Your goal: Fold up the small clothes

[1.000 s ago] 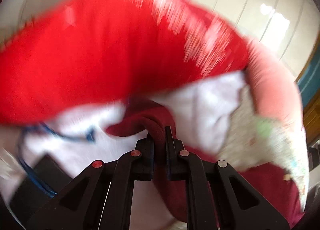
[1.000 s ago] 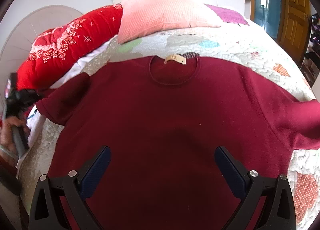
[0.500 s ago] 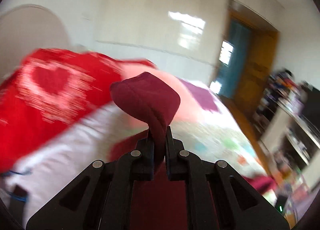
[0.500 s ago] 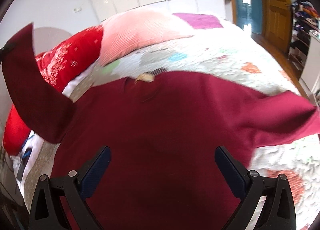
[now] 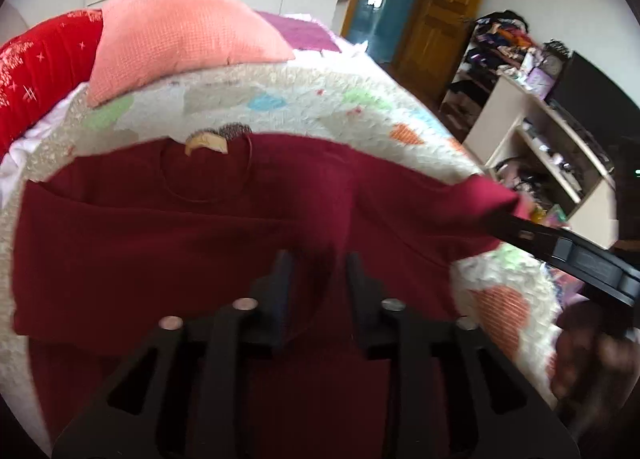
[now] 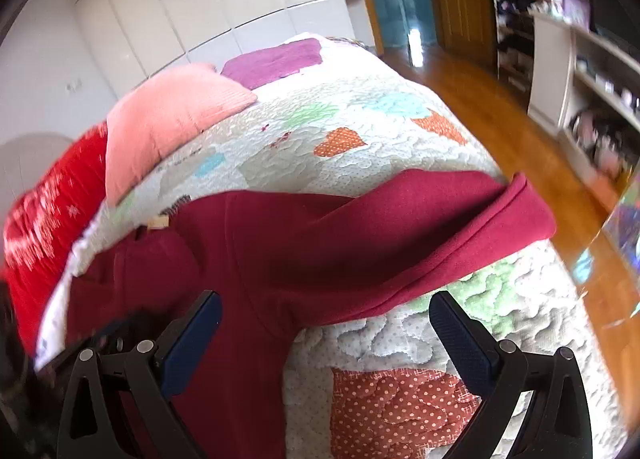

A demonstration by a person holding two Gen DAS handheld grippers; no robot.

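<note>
A dark red sweater (image 5: 200,227) lies flat on the quilted bed (image 5: 304,107), neck label at the far side. Its left sleeve is folded across the chest. My left gripper (image 5: 318,259) is open just above the sweater's middle, holding nothing. In the right wrist view the sweater's right sleeve (image 6: 440,231) stretches out toward the bed's right edge. My right gripper (image 6: 324,323) is wide open above that sleeve's armpit, holding nothing. The right gripper's body also shows in the left wrist view (image 5: 568,251) near the sleeve cuff.
A pink pillow (image 5: 180,35) and a red blanket (image 5: 40,67) lie at the head of the bed. A purple cloth (image 6: 276,61) lies beyond the pillow. Shelves (image 5: 548,151) with clutter and a wooden door (image 5: 444,7) stand to the right, past the wooden floor (image 6: 520,131).
My left gripper carried the left sleeve up and over onto the chest, then opened and let it go. My right gripper moved right, toward the right sleeve.
</note>
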